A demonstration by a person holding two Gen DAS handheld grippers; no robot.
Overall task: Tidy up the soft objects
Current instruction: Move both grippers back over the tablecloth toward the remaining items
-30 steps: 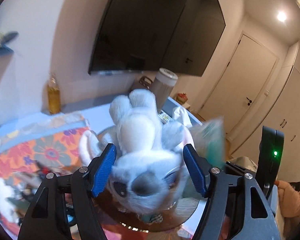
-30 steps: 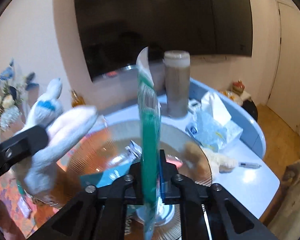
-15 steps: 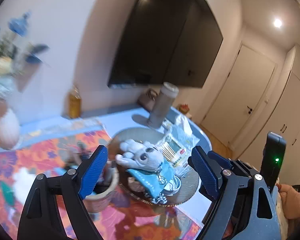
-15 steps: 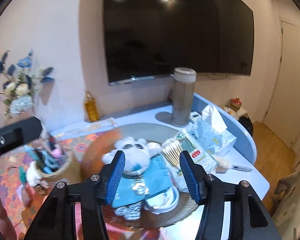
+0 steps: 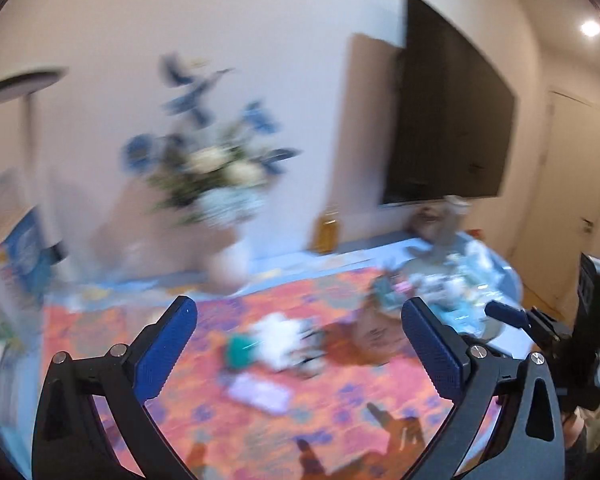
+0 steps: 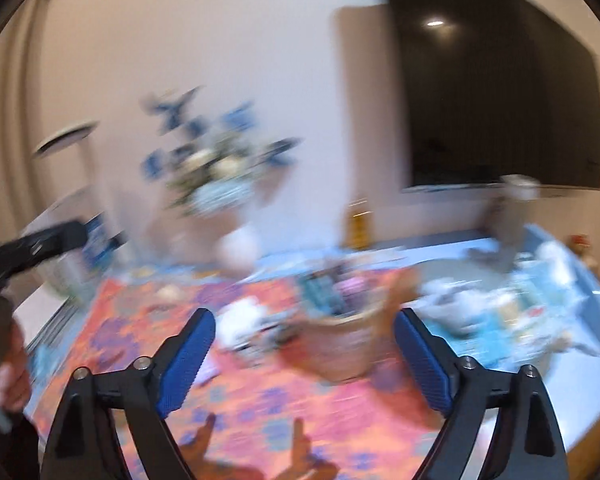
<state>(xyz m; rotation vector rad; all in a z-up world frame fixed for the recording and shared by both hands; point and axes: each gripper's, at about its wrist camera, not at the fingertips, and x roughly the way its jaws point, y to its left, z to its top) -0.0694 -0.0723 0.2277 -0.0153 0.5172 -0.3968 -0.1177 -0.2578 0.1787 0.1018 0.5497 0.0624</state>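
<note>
Both views are blurred by motion. My left gripper [image 5: 300, 344] is open and empty above the orange flowered cloth [image 5: 259, 420]. A small white soft toy with a teal part [image 5: 271, 340] lies on the cloth ahead of it. My right gripper [image 6: 304, 352] is open and empty; the same white toy [image 6: 243, 324] lies just beyond its left finger. The round plate [image 6: 500, 320] with the grey plush toy and blue packets sits at the right; it also shows in the left wrist view [image 5: 456, 292].
A wicker cup of pens [image 6: 340, 344] stands between the cloth's middle and the plate. A vase of blue and white flowers [image 5: 219, 200] stands at the back by the wall. A yellow bottle [image 5: 328, 232], a tall brown canister [image 6: 508, 220] and a wall TV [image 5: 448, 120] are behind.
The left gripper let go of the grey plush and the right let go of the green packet, both left on the plate. Both grippers then swung left over the cloth.
</note>
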